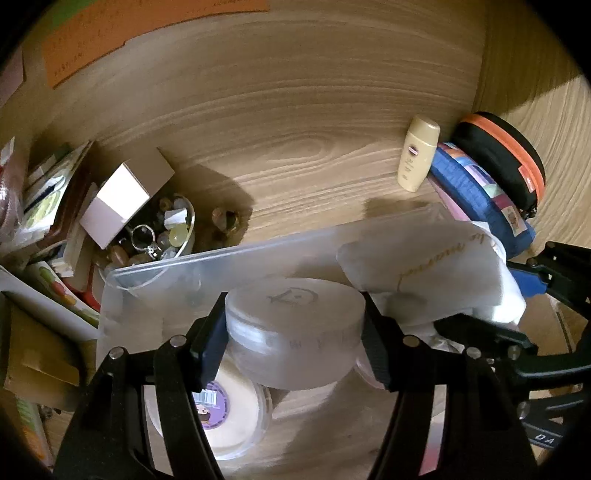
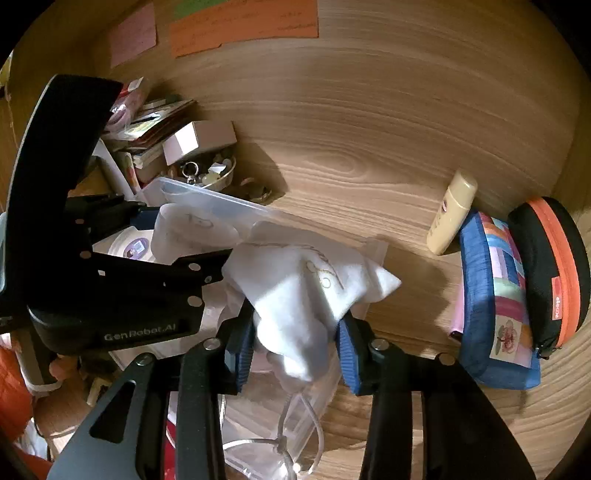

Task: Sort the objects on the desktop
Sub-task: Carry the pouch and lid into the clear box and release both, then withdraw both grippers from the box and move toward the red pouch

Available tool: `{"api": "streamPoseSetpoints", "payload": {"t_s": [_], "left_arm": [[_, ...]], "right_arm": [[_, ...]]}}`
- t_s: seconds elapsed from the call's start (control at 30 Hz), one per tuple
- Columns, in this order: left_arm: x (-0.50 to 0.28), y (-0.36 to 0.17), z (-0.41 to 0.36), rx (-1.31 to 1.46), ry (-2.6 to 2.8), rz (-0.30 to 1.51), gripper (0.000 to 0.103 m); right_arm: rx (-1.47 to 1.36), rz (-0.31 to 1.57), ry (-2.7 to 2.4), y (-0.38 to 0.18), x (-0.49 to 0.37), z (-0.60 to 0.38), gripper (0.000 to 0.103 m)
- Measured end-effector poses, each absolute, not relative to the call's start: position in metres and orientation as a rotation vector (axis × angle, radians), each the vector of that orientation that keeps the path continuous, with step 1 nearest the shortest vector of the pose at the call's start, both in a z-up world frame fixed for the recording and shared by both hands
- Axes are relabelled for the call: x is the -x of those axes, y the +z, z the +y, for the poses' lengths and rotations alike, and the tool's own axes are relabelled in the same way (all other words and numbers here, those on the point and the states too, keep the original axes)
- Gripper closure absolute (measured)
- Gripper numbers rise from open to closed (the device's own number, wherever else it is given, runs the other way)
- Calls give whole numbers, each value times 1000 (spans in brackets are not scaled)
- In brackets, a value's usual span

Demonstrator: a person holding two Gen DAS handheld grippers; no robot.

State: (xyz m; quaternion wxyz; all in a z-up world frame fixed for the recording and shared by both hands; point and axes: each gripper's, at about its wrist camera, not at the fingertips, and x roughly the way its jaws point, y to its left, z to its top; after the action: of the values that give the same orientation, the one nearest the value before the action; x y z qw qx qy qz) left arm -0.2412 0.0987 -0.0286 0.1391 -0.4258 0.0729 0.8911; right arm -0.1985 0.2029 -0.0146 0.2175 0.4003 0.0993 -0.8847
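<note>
My left gripper (image 1: 294, 332) is shut on a round frosted jar (image 1: 291, 325) and holds it inside a clear plastic bin (image 1: 155, 280). A flat round case with a purple label (image 1: 225, 417) lies on the bin floor below it. My right gripper (image 2: 295, 339) is shut on a white cloth pouch with gold script (image 2: 306, 280), held over the bin's right side (image 2: 221, 206). The pouch also shows in the left wrist view (image 1: 424, 280), with the right gripper (image 1: 480, 328) beneath it. The left gripper's black body (image 2: 110, 280) crosses the right wrist view.
A cream bottle (image 1: 417, 155), a blue patchwork pouch (image 2: 495, 295) and a black-and-orange case (image 2: 554, 266) lean at the right wall. A bowl of trinkets (image 1: 162, 232), a white box (image 1: 122, 195) and stacked books (image 1: 51, 192) sit at the left. Orange paper (image 2: 243, 26) lies far back.
</note>
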Motion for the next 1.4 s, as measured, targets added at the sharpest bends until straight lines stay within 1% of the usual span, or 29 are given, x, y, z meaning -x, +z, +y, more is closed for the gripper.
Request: {"api": "streamPoseSetpoints", "payload": {"t_s": [0.17, 0.33, 0.47, 0.53, 0.6, 0.67, 0.87, 1.07, 1.2, 1.4], "left_arm": [[240, -27, 96, 1219, 2580, 206, 38], [238, -22, 91, 1202, 2574, 178, 38], [238, -20, 85, 1206, 2572, 147, 38], [238, -17, 81, 1198, 2589, 138, 37], [235, -12, 78, 1184, 2618, 142, 35], [230, -5, 73, 1151, 2654, 147, 26], [206, 20, 59, 1024, 2713, 112, 10], [174, 39, 51, 924, 2762, 86, 5], [156, 42, 43, 903, 2803, 93, 5], [130, 37, 27, 916, 2790, 15, 5]], "right_arm": [[-1112, 318, -2445, -12, 196, 201, 62], [-1109, 322, -2450, -9, 195, 200, 57], [-1101, 333, -2456, -4, 193, 199, 55], [-1096, 336, -2460, -1, 190, 200, 51], [-1085, 332, -2464, 3, 187, 201, 47], [-1064, 330, -2472, 8, 183, 202, 42], [-1001, 327, -2491, 26, 167, 205, 40], [-986, 311, -2495, 32, 154, 207, 37], [-980, 290, -2501, 36, 144, 210, 36], [-969, 255, -2506, 41, 126, 215, 36]]}}
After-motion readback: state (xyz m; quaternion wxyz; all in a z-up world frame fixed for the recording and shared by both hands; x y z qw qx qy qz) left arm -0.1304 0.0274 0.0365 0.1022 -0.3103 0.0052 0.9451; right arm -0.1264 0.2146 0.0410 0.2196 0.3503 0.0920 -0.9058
